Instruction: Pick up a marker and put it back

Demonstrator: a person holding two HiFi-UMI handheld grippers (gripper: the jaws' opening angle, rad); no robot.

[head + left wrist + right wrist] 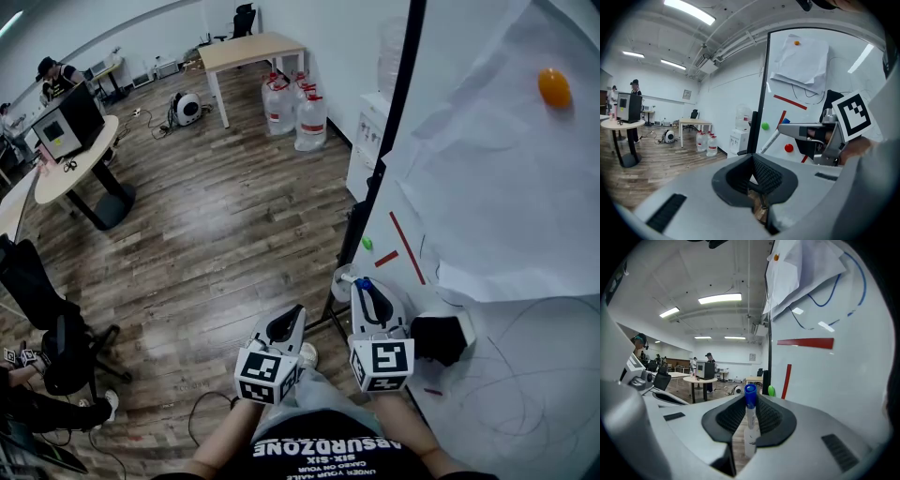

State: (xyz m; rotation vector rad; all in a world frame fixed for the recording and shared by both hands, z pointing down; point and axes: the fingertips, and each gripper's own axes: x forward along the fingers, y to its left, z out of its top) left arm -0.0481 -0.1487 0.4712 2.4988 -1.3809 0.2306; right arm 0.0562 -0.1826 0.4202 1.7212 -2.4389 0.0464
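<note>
- The right tool (751, 404) is clamped on the marker (749, 427), with both ribbed pads pressing the barrel just below the cap.
- In the right gripper view the marker's long axis runs up and down, crosswise to the jaws. The blue cap is on top, clear of the pads, and the white barrel hangs down through the gap.
- The marker is held in the air close beside the whiteboard (843, 394). I cannot tell whether it touches the board.
- From the side, in the left gripper view, the marker leans. The cap end is higher and nearer the board, and the bare barrel end slants down to the picture's left.
- The head view looks almost along the marker, so only the blue cap and a short bit of white show at the right tool's tip.
- The left tool (757, 176) has its jaws drawn together with nothing between them. It is held beside the right tool and away from the board.
- Only the left gripper view shows the red magnet (788, 148) low on the board.
- The head view alone shows the orange magnet (554, 86) on the paper sheets (506, 187), and the green magnet (367, 244) beyond the right tool's tip.
</note>
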